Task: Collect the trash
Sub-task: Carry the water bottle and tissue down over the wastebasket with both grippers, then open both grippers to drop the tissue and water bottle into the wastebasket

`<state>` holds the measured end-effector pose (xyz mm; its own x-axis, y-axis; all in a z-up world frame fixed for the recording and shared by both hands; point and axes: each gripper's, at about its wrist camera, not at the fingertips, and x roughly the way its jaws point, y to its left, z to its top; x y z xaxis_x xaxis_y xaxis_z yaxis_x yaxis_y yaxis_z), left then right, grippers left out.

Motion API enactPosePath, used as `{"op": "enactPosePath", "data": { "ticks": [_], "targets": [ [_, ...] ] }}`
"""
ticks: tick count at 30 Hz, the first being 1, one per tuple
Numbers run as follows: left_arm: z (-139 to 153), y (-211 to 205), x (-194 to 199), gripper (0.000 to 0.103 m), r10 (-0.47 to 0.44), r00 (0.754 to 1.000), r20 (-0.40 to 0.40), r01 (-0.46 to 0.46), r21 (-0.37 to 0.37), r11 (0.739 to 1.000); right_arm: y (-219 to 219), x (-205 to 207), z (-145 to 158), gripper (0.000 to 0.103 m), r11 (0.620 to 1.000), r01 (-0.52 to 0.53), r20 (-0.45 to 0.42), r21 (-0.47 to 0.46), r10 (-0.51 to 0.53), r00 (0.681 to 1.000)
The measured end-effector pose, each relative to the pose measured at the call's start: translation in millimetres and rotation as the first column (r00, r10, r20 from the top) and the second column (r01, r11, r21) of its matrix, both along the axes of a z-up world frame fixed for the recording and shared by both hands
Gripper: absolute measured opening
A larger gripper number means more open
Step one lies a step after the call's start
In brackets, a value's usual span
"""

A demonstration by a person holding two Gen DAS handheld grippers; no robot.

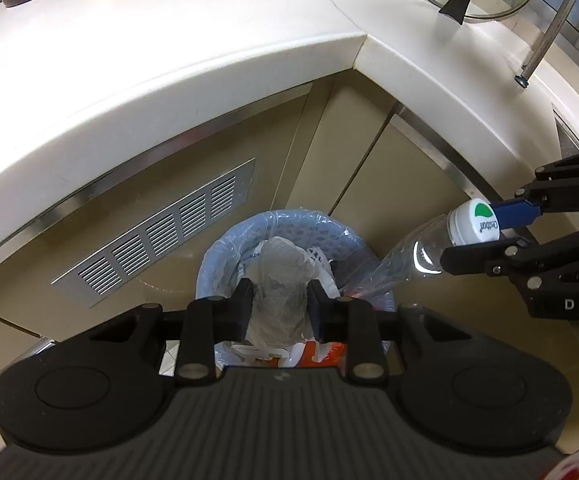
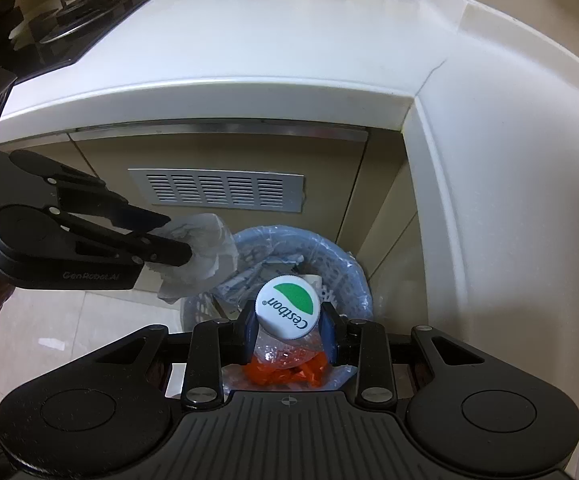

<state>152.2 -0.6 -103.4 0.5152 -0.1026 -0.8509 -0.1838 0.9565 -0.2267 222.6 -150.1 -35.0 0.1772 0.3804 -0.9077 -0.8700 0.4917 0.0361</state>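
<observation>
Clear plastic bottle (image 2: 287, 344) — pinched by the right tongs (image 2: 288, 338) above the bin (image 2: 353, 276). Left tongs (image 1: 280, 300) pinch a crumpled bag (image 1: 279, 276).

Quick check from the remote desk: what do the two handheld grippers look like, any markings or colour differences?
Both are matte black linkage grippers with round pivot discs, silver rivets and ribbed bases. The left gripper has plain black fingers and grey "GenRobot.AI" lettering on its side. The right gripper has blue finger pads and white letters "DAS" at the picture's edge.
</observation>
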Motion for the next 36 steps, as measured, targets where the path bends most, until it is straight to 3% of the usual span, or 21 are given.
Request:
{"op": "enactPosePath", "data": {
  "ticks": [13, 25, 36],
  "targets": [
    [-11.2, -1.0, 8.0, 0.026, 0.009, 1.000, -0.029, -0.009, 0.003, 1.000, -1.1, 9.6, -8.4, 0.032, 0.997, 0.071, -0.050, -0.002, -0.071, 0.996],
    [-20.8, 0.1, 9.5, 0.026, 0.012, 0.999, -0.044, -0.012, -0.007, 1.000, 9.7, 10.9, -0.1, 0.032, 0.998, 0.059, -0.082, -0.008, -0.059, 0.995],
    [-26.3, 0.7, 13.0, 0.026, 0.015, 0.998, -0.056, -0.015, -0.006, 1.000, 17.6, 12.4, -26.8, 0.032, 0.995, 0.095, -0.103, -0.025, -0.097, 0.990]
  ]
}}
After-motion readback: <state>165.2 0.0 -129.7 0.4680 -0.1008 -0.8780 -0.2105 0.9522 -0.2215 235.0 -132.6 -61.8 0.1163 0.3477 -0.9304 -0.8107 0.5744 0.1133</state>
